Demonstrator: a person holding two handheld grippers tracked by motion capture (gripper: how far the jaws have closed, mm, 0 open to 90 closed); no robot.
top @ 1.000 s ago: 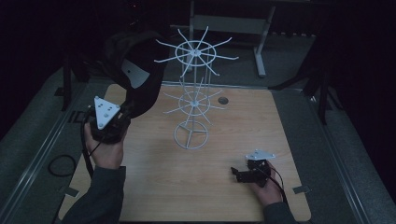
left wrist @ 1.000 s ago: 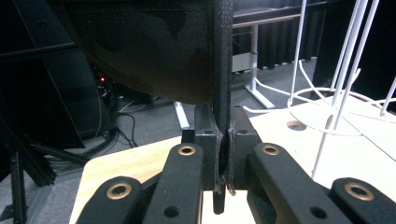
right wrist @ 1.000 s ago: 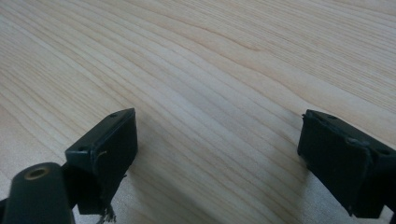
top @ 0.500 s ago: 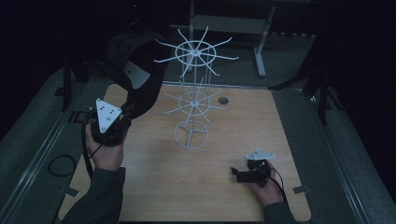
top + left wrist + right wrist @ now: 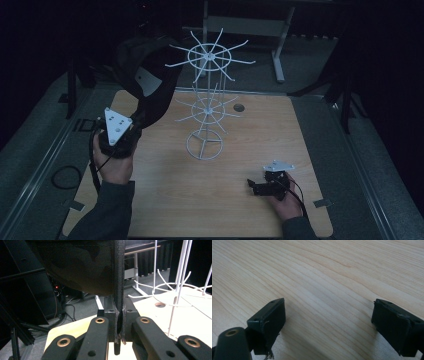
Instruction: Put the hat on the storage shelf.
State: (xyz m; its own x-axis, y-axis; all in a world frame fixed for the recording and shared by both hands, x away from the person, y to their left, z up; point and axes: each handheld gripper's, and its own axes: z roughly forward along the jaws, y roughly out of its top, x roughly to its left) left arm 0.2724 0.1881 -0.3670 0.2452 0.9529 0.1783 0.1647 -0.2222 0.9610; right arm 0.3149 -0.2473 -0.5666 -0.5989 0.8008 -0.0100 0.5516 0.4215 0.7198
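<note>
A dark camouflage cap [image 5: 147,82] hangs in the air at the left of the table, held by its brim edge. My left gripper [image 5: 131,131] is shut on that brim, and in the left gripper view the brim [image 5: 119,290] runs down between the closed jaws of the left gripper [image 5: 119,322]. A white wire display stand [image 5: 206,102] with two tiers of radiating hooks stands at the table's middle, just right of the cap. My right gripper [image 5: 255,186] rests low at the front right, open, and the right gripper [image 5: 328,320] has bare wood between its fingers.
The wooden table [image 5: 300,150] has a round cable hole [image 5: 239,107] behind the stand. A grey desk frame [image 5: 277,45] stands in the dark beyond the far edge. Black cable lies on the floor at left [image 5: 65,176].
My left gripper has lifted the cap slightly and carried it a little toward the stand's upper hooks. The right gripper has stayed where it was.
</note>
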